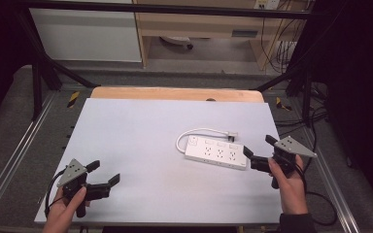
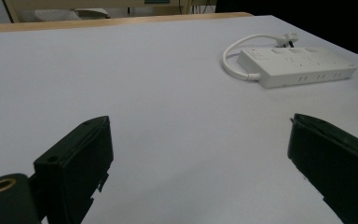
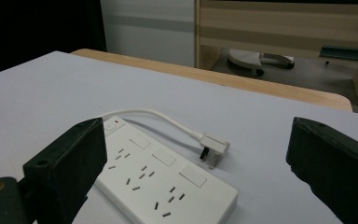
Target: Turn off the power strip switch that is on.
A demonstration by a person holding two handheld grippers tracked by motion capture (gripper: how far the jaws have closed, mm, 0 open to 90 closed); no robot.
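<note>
Work surface: a pale grey table top (image 1: 141, 145) carried a single item, right of centre.
Power strip: the white power strip (image 1: 216, 154) lay flat, sockets up, its long axis running left to right with the right end slightly nearer the person.
Cable: the short white cable (image 1: 194, 132) left the strip's left end, looped round the far side, and ended in a plug (image 3: 213, 146) resting on the table just beyond the strip (pins pointing back toward the strip, as far as the right gripper view showed).
Right gripper: the right gripper (image 1: 258, 151) hovered just beside the strip's right end, jaws spread wide and holding nothing; in its own view the strip sat between and below the jaws.
Left gripper: the left gripper (image 1: 105, 175) stood near the table's near-left corner, well apart from the strip, jaws likewise wide apart and empty.
Step in hand: judged to be the right gripper's approach to the strip or its plug.
Recommended approach: bring the jaws down square to the strip's narrow width, not its length, so both pads meet the flat side walls.
Grip caution: the smooth plastic casing may slide on the table; close slowly and keep the gripper level.
Support: the left gripper could move in to steady the far-left end.
</note>
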